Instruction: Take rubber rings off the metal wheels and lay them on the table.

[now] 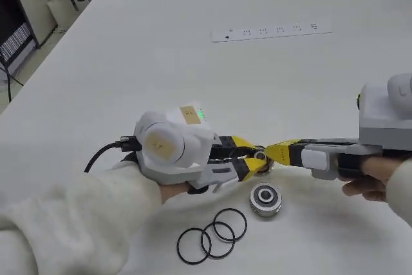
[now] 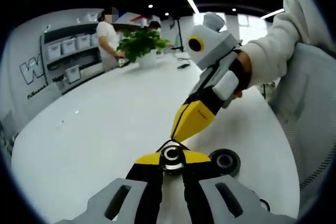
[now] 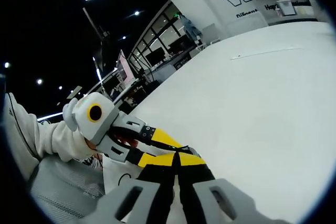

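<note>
wheel (image 2: 171,155) pinched in left gripper (image 2: 172,159), right gripper (image 2: 176,136) touching (jaws closed).

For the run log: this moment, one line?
left tongs: shut on silver metal wheel; right tongs: shut at its rim; white table: three black rubber rings, second wheel

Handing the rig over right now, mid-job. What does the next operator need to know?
Left gripper: shut on a metal wheel.
Right gripper: shut, with its tips at that wheel's rim. I cannot tell whether it has the ring pinched.
Three rubber rings lie overlapping on the table, near the person. A second wheel lies flat beside them.
Done: three rings are off and laid down.
Left: probably peel the held wheel's ring and lay it with the others. Check the second wheel too, since it is unclear whether it carries a ring.
</note>
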`<state>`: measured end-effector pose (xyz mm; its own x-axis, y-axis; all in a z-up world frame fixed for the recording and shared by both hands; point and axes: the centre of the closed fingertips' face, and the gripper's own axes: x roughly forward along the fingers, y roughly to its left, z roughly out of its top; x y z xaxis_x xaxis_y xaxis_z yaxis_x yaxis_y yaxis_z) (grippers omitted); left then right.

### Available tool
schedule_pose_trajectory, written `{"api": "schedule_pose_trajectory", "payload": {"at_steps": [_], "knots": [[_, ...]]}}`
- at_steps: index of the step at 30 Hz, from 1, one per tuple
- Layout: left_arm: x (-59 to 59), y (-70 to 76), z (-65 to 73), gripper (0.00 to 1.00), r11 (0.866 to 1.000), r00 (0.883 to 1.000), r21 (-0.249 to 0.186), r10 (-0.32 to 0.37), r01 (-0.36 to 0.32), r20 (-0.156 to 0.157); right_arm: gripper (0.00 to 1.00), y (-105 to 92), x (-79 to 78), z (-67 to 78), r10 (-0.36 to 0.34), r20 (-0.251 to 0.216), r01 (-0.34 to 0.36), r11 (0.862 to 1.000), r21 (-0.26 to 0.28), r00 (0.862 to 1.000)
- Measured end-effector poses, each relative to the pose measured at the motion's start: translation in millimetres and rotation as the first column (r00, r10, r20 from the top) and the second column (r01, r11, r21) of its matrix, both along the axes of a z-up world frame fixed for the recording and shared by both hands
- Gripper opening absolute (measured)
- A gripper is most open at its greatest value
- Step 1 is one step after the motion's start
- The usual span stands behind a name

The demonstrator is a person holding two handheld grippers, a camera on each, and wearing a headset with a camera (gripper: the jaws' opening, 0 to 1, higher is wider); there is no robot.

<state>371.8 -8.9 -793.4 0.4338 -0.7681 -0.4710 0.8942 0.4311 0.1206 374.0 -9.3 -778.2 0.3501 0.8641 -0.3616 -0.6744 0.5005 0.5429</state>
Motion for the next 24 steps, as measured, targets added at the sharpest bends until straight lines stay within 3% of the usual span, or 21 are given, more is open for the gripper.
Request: {"api": "schedule_pose_trajectory", "payload": {"at_steps": [2, 4, 6, 10, 13, 15, 19, 24], "knots": [[1.2, 2.2, 4.7, 0.17, 1.0, 1.0, -0.01, 0.011, -0.011, 0.0, 0.0, -1.4, 1.6, -1.2, -0.007, 0.007, 0.007, 1.0, -0.012, 1.0], [3.4, 4.2, 11.0, 0.24, 0.998, 0.998, -0.052, 0.039, -0.041, -0.04, 0.0, -3.8, 4.0, -1.4, -0.019, 0.0, 0.019, 1.0, -0.007, 1.0], [5.9, 6.6, 18.1, 0.32, 0.997, 0.998, -0.066, 0.047, -0.049, -0.035, 0.0, -6.1, 5.9, 0.6, -0.032, -0.021, 0.033, 0.999, 0.018, 0.999], [3.5, 7.8, 21.7, 0.33, 0.998, 0.998, -0.054, 0.039, -0.041, -0.041, 0.0, -12.6, 10.0, 3.8, -0.053, -0.025, 0.054, 0.998, 0.031, 0.998], [-3.0, 5.6, 22.7, 0.4, 0.999, 0.998, -0.052, 0.008, -0.011, -0.068, 0.0, -15.4, 12.2, 7.4, -0.063, -0.027, 0.064, 0.997, 0.042, 0.998], [-5.3, 4.6, 24.6, 0.46, 0.999, 0.998, -0.05, -0.001, -0.002, -0.068, 0.0, -18.5, 14.5, 8.9, -0.071, -0.019, 0.072, 0.996, 0.043, 0.997], [-13.9, 4.0, 29.6, 0.48, 0.999, 0.997, -0.038, -0.038, 0.036, -0.067, 0.0, -26.5, 19.4, 15.3, -0.09, -0.016, 0.091, 0.994, 0.055, 0.996], [-23.8, 13.3, 32.6, 0.55, 0.999, 0.996, -0.017, -0.051, 0.05, -0.069, 0.0, -33.3, 22.0, 29.1, -0.1, 0.0, 0.1, 0.993, 0.07, 0.995]]}}
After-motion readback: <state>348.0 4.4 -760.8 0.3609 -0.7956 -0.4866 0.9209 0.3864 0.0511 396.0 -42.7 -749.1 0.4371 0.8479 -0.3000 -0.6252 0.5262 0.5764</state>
